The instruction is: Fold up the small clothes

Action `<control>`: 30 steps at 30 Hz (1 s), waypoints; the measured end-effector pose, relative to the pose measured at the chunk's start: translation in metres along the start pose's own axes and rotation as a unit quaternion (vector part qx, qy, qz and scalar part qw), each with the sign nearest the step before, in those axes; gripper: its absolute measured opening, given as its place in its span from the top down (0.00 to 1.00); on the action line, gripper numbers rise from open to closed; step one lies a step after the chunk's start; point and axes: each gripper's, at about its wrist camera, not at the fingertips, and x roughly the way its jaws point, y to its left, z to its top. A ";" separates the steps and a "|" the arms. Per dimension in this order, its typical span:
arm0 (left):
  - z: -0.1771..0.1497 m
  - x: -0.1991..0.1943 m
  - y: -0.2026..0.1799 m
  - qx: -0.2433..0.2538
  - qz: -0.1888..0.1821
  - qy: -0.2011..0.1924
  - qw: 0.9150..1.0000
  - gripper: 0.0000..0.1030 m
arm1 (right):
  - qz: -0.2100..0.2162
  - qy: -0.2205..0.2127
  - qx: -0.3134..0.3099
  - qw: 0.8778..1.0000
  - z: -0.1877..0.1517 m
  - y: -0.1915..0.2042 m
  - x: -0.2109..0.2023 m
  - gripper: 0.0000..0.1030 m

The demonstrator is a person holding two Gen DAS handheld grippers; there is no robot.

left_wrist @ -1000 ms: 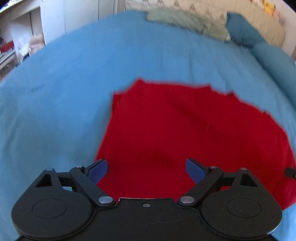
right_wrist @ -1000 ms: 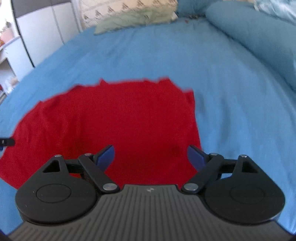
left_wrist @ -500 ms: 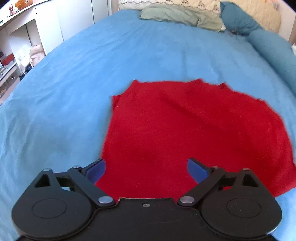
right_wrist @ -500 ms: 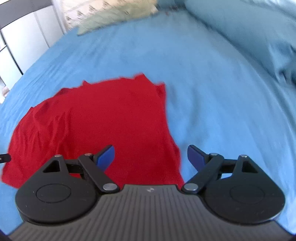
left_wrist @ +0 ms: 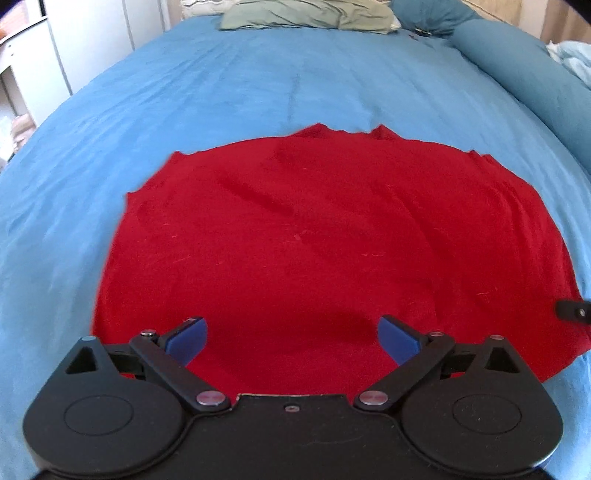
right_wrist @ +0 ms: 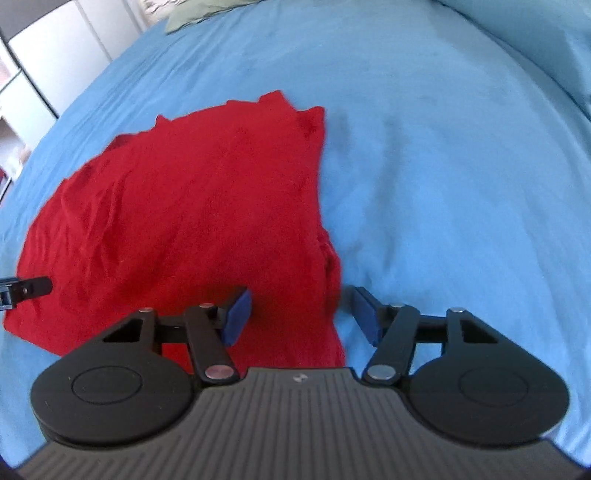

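Observation:
A red garment [left_wrist: 314, 236] lies spread flat on the blue bed cover [left_wrist: 258, 81]. My left gripper [left_wrist: 291, 338] is open and empty, hovering over the garment's near edge. The red garment also shows in the right wrist view [right_wrist: 192, 214]. My right gripper [right_wrist: 301, 315] is open, its jaws standing either side of the garment's right near edge, where the cloth bunches a little. A tip of the other gripper shows at the frame edge in each view.
Greenish pillows [left_wrist: 310, 16] and a blue bolster [left_wrist: 524, 62] lie at the head of the bed. White cabinets [left_wrist: 44, 62] stand to the left, also seen in the right wrist view [right_wrist: 62, 48].
My right gripper has moved right, from over the garment's middle to its right edge, and its jaws have narrowed somewhat. My left gripper has shifted right, toward the garment's middle.

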 end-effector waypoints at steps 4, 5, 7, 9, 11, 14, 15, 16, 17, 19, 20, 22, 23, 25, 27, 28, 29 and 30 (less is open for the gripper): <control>0.002 0.011 -0.004 0.001 -0.010 0.001 1.000 0.02 | 0.007 -0.007 -0.023 1.000 0.006 0.004 0.010 0.34; 0.003 0.014 -0.006 0.004 -0.010 0.003 1.000 0.02 | 0.007 -0.007 -0.031 0.999 0.007 0.006 0.011 0.41; 0.004 0.019 -0.009 0.011 -0.008 0.004 1.000 0.02 | 0.012 -0.005 -0.036 0.999 0.010 0.008 0.009 0.59; 0.005 0.027 -0.013 0.023 -0.003 0.014 1.000 0.00 | 0.012 0.001 -0.027 1.000 0.014 0.009 0.004 0.71; 0.007 0.032 -0.014 0.034 -0.002 0.023 0.999 0.00 | 0.011 0.006 -0.007 1.000 0.023 0.012 -0.005 0.73; 0.013 0.031 -0.007 0.030 -0.017 0.035 0.999 0.00 | 0.028 -0.016 0.007 0.999 0.046 0.037 -0.036 0.74; 0.015 0.027 -0.002 0.027 -0.022 0.035 0.999 0.00 | 0.039 -0.027 0.004 0.999 0.055 0.050 -0.047 0.74; 0.015 0.021 0.003 0.026 -0.023 0.032 0.999 0.00 | 0.057 -0.039 -0.001 0.998 0.065 0.067 -0.058 0.75; 0.015 0.016 0.009 0.028 -0.021 0.027 0.999 0.00 | 0.083 -0.051 -0.007 0.995 0.075 0.088 -0.069 0.75; 0.012 0.002 0.026 0.032 -0.016 0.020 0.999 0.00 | 0.135 -0.059 -0.028 0.989 0.092 0.133 -0.078 0.75; 0.009 -0.006 0.038 0.032 -0.014 0.016 0.999 0.00 | 0.166 -0.056 -0.047 0.983 0.097 0.161 -0.078 0.75; -0.003 -0.017 0.063 0.034 -0.008 0.015 0.999 0.00 | 0.223 -0.042 -0.092 0.969 0.098 0.217 -0.070 0.75; -0.010 -0.021 0.074 0.034 -0.005 0.017 0.999 0.00 | 0.242 -0.027 -0.125 0.962 0.094 0.248 -0.059 0.75; -0.029 -0.024 0.097 0.038 0.003 0.024 0.999 0.00 | 0.256 0.026 -0.167 0.952 0.079 0.296 -0.024 0.75; -0.047 -0.025 0.114 0.045 0.014 0.030 0.998 0.00 | 0.240 0.078 -0.194 0.948 0.055 0.331 0.024 0.75; -0.056 -0.024 0.121 0.047 0.017 0.035 0.998 0.00 | 0.223 0.096 -0.202 0.949 0.042 0.342 0.046 0.75; -0.064 -0.024 0.127 0.047 0.016 0.037 0.998 0.00 | 0.217 0.109 -0.203 0.949 0.033 0.348 0.062 0.75; -0.069 -0.024 0.132 0.045 0.013 0.038 0.998 0.00 | 0.219 0.110 -0.201 0.949 0.027 0.350 0.070 0.75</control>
